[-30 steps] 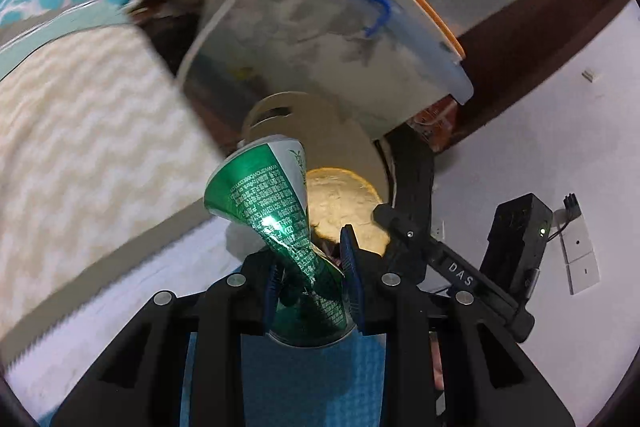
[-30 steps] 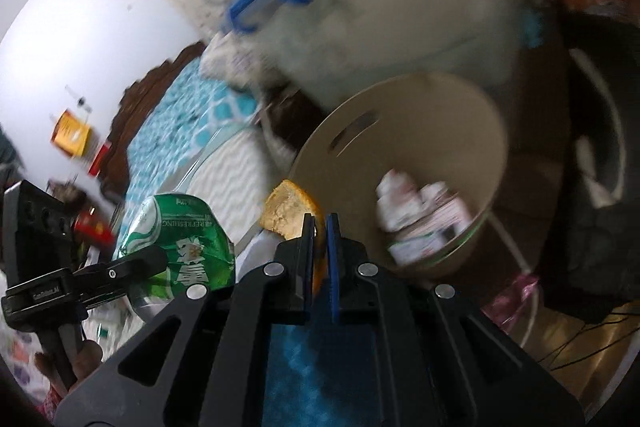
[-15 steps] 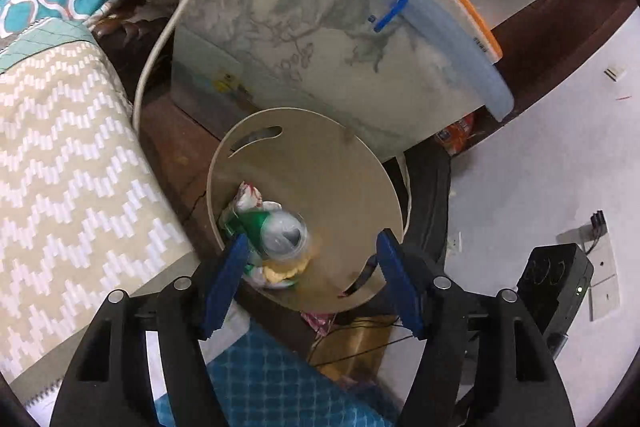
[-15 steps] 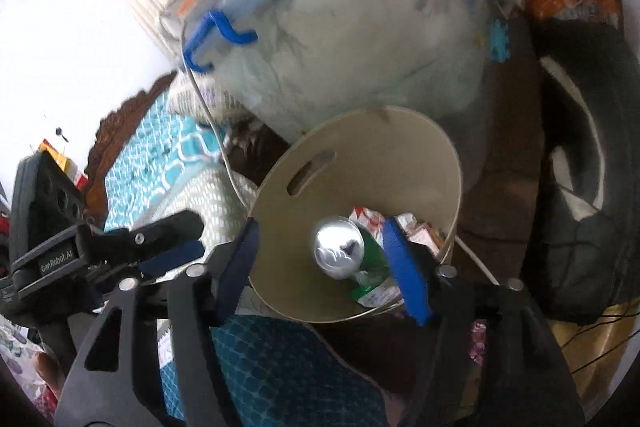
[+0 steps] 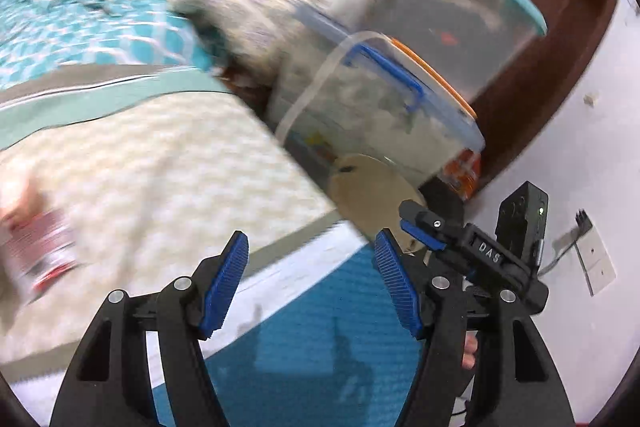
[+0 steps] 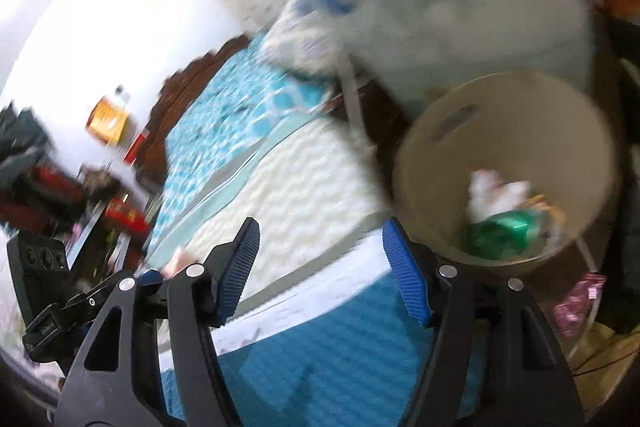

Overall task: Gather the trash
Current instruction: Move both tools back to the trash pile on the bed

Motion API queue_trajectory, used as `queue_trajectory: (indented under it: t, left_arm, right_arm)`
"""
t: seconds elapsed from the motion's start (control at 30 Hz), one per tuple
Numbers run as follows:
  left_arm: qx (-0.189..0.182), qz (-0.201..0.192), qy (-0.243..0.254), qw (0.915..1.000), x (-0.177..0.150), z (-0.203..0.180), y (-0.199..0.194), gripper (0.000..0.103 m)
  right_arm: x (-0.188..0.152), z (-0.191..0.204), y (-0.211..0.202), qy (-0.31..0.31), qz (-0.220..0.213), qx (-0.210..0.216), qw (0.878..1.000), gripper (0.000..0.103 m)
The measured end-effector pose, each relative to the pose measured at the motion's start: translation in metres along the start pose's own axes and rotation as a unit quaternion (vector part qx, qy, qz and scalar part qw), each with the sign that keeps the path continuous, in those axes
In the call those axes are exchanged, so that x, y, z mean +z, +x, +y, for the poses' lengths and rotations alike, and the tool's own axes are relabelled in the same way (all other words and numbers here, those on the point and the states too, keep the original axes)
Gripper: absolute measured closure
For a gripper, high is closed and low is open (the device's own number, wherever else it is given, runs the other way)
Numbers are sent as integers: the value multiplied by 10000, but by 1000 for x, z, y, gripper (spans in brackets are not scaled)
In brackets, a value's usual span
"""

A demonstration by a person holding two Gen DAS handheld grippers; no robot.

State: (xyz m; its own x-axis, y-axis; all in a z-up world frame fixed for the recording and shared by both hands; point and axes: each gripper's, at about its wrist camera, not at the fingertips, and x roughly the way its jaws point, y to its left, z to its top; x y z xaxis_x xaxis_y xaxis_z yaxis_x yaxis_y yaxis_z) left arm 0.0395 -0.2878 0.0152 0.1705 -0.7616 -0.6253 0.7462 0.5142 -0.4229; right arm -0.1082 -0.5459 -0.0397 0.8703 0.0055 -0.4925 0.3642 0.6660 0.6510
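Observation:
The beige round bin (image 6: 520, 131) stands beside the bed, at the right of the right wrist view. Inside it lie a crushed green can (image 6: 504, 231), white wrappers (image 6: 496, 191) and an orange scrap. My right gripper (image 6: 320, 263) is open and empty, over the bed's edge just left of the bin. My left gripper (image 5: 310, 279) is also open and empty, above the bed cover. In the left wrist view the bin (image 5: 368, 195) shows only partly, behind the right gripper (image 5: 416, 223). A blurred red-and-white item (image 5: 38, 259) lies on the bed at the far left.
A chevron bed cover (image 5: 160, 179) and teal blanket (image 5: 80, 15) fill the left. Stacked clear storage boxes (image 5: 384, 115) with a blue handle rise behind the bin. A teal mat (image 5: 320, 339) lies below the grippers. A pink wrapper (image 6: 576, 303) lies beside the bin.
Both grippers opened over the bin and the green can and the orange piece dropped in. Both have since swung left toward the bed, leaving the bin at the right.

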Motion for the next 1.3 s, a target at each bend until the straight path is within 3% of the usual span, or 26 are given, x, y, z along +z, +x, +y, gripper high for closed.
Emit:
queue_trajectory:
  t: [0.27,0.43,0.53,0.7,0.73,0.87,0.97,1.07,1.13,1.23,1.3]
  left_arm:
    - [548,-465,-925,9931,-50,113,-115,41]
    - [798,-826,-1760,9777,-79,184,-171,41]
    - [958,-950,-2081,9688,-90,210,-190,41]
    - [1049,-1135,-2508,9556,-102,241,-214,41]
    - [1075,-1185,-2560,9533,-104,245,-220,41]
    - [1091,-1305,-2744,9465,-109,256,-232,41]
    - [1094,-1362,-2796,9441,-112,257,-237,41]
    - [1069,-1394,-2762,9449,-108,254,-237,41]
    - [1045,-1389,-2683,9475,-104,251,-235,41]
    - [1036,-1362,-2615,9499,-97,247,-230,40]
    - [936,-1338,-2638,9507,-91,247,-226,40]
  right_arm:
    - [-29,119,81,-804,887,698,9903,38]
    - [-39,206,152,-1294,1370,1144,9754,38]
    - [-42,247,209,-1120,1788,1400,9674,39]
    - [-58,284,267,-947,2364,1587,9539,42]
    - [-66,291,275,-1048,2555,1628,9472,48]
    - [-100,312,264,-1832,2864,1632,9261,60]
    - [-133,319,235,-2609,2926,1597,9060,60]
    - [-161,316,204,-3063,3095,1721,8836,60]
    - [-176,310,190,-3207,3175,1732,8754,59]
    - [-182,292,171,-3186,3152,1706,8775,58]
    - [-175,278,163,-3043,2987,1626,8898,58]
